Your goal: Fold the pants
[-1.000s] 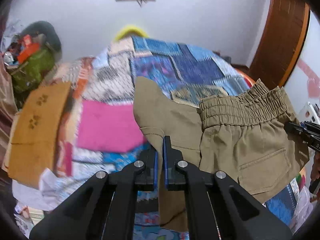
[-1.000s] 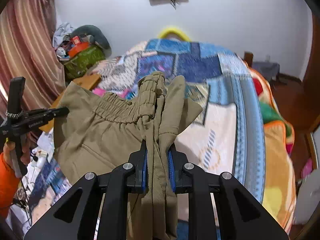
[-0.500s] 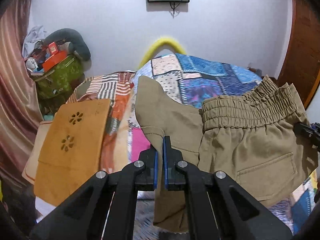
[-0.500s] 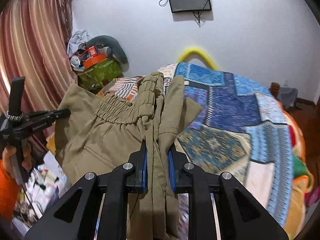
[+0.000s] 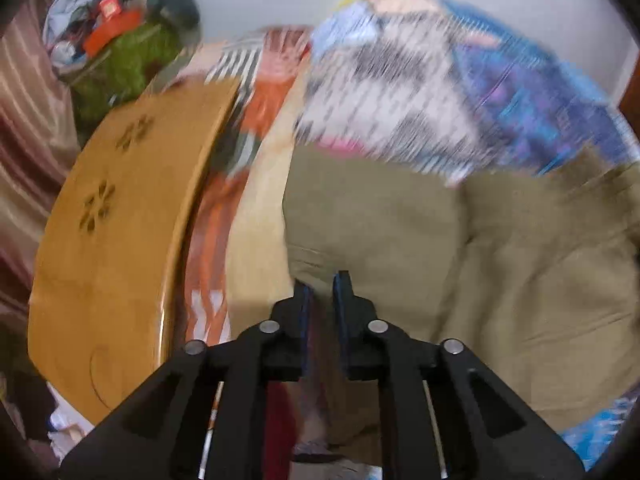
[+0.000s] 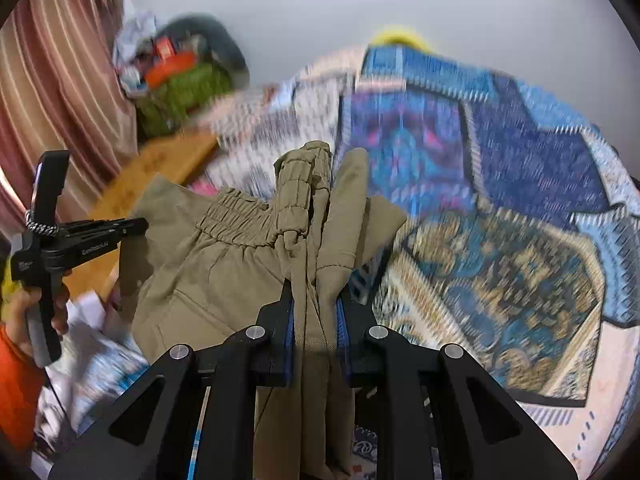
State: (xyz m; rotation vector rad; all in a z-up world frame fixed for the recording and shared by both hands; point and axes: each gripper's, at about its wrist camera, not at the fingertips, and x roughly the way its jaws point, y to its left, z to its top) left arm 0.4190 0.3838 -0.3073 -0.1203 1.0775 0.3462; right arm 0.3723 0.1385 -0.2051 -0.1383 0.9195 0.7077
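The khaki pants [image 5: 480, 248] with an elastic waistband [image 6: 236, 216] hang between both grippers above a patchwork quilt. My left gripper [image 5: 319, 286] has its jaws slightly parted; the pants' edge lies right at the fingertips, and the blur hides whether cloth is still pinched. It also shows from the side in the right wrist view [image 6: 132, 224]. My right gripper [image 6: 316, 296] is shut on a bunched fold of the pants [image 6: 316, 240].
The bed's patchwork quilt [image 6: 500, 184] spreads ahead and to the right. An orange wooden board [image 5: 120, 220] lies at the bed's left side. A pile of bags and clutter [image 6: 180, 76] sits by the striped curtain [image 6: 52, 92].
Both views have tilted down toward the bed and blurred with fast motion. My left jaws, tightly shut before, now show a small gap. The right grip is unchanged.
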